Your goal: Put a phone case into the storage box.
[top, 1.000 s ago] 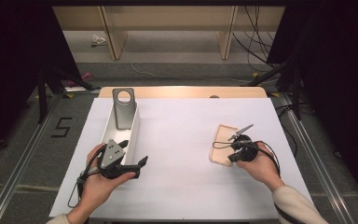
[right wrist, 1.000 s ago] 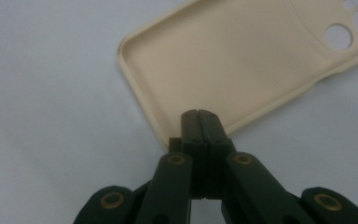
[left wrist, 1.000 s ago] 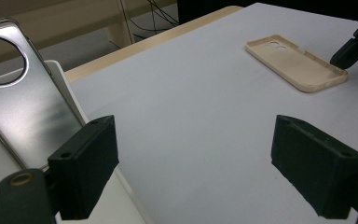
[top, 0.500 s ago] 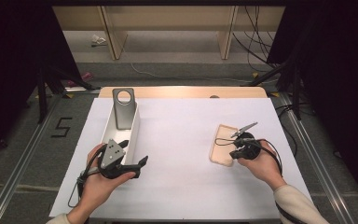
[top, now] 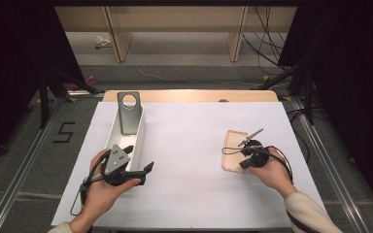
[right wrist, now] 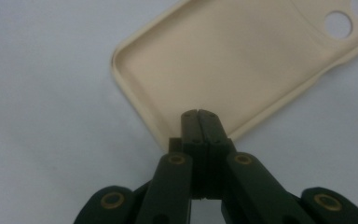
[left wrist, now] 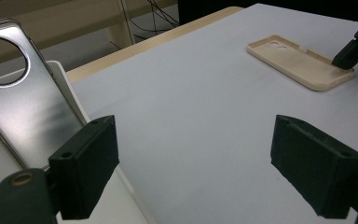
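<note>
Right hand-held gripper point(right wrist: 199, 114), jaws closed and empty, rests over the near edge of the beige case point(right wrist: 223, 65) at frame right on the surface; left hand-held gripper point(left wrist: 209, 177) stands wide, nothing lifted yet.

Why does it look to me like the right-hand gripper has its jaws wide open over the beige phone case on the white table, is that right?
Not quite. The right gripper has its jaws shut tight together, their tips over the near rim of the beige phone case; the right gripper view shows it. The case does lie open side up on the white table.
</note>
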